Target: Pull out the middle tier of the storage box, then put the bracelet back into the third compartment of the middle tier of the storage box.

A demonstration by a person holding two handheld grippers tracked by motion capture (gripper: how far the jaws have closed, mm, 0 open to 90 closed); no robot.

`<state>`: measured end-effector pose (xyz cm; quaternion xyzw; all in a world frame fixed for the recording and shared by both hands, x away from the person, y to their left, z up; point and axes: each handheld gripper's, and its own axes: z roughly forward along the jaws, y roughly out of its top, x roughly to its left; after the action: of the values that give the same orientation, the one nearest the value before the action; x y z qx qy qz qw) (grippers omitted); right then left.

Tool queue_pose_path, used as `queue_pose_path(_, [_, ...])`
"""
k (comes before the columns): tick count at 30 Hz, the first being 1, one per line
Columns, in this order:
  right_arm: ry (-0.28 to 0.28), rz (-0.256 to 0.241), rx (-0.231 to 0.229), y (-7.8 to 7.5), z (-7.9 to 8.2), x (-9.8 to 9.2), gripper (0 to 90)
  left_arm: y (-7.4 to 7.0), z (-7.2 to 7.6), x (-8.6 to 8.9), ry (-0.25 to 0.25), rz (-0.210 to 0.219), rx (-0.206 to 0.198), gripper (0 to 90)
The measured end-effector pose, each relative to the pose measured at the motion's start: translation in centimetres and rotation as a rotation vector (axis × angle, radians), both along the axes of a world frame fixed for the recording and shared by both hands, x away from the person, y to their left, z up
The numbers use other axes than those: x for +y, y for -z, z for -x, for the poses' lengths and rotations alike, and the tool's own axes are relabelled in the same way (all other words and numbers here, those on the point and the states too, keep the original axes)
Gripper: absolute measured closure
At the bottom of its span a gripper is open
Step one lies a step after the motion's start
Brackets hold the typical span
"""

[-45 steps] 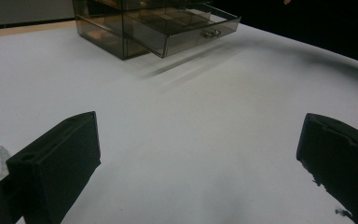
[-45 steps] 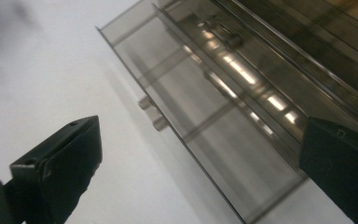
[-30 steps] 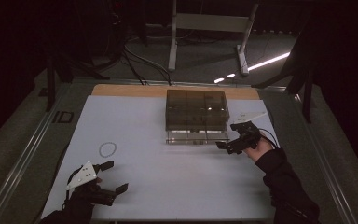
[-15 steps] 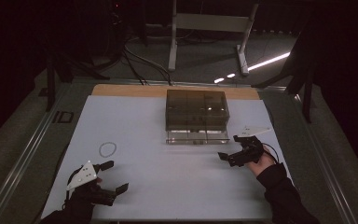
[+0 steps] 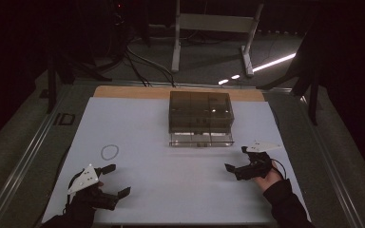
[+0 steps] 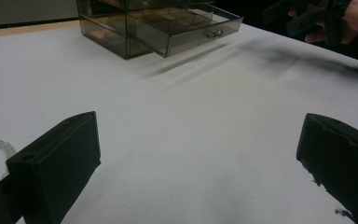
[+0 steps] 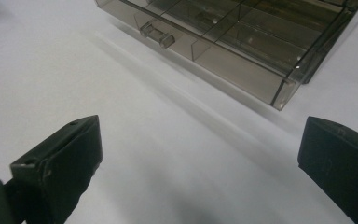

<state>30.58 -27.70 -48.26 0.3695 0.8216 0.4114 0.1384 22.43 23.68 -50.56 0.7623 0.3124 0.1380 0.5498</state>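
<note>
Two grippers sit low over the white table, both with jaws spread wide and empty: the left gripper [image 5: 113, 180] near the front left corner, the right gripper [image 5: 237, 160] near the front right edge. A pale bead bracelet [image 5: 109, 152] lies just beyond the left one. Farther back, mid-table, stands the smoky clear drawer box [image 5: 199, 110], its bottom drawer [image 5: 200, 139] pulled out, dividers visible; no writing is legible

Dark room; metal stand [image 5: 212, 28] behind white table [image 5: 180, 190].

Dim room, pale table [image 5: 180, 190] lit from above (surroundings nearly black), soft shadows, near jaws blurred
</note>
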Motion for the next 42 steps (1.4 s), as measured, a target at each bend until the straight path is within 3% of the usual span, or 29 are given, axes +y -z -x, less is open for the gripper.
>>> queue_pose_path(7, [0.029, -0.027, -0.016, 0.7, 0.9, -0.3, 0.2, 0.0, -0.1, -0.2, 0.004, -0.002, -0.002, 1.0])
queue_pose_path(20, [0.022, -0.017, -0.028, 1.5, 0.8, 0.2, 0.2, 0.1, -0.2, -0.3, 0.016, -0.005, 0.003, 1.1])
queue_pose_path(42, [0.032, -0.028, -0.06, 1.0, 1.0, 0.0, 0.2, -0.6, -0.6, -0.9, 0.032, -0.008, 0.015, 1.0])
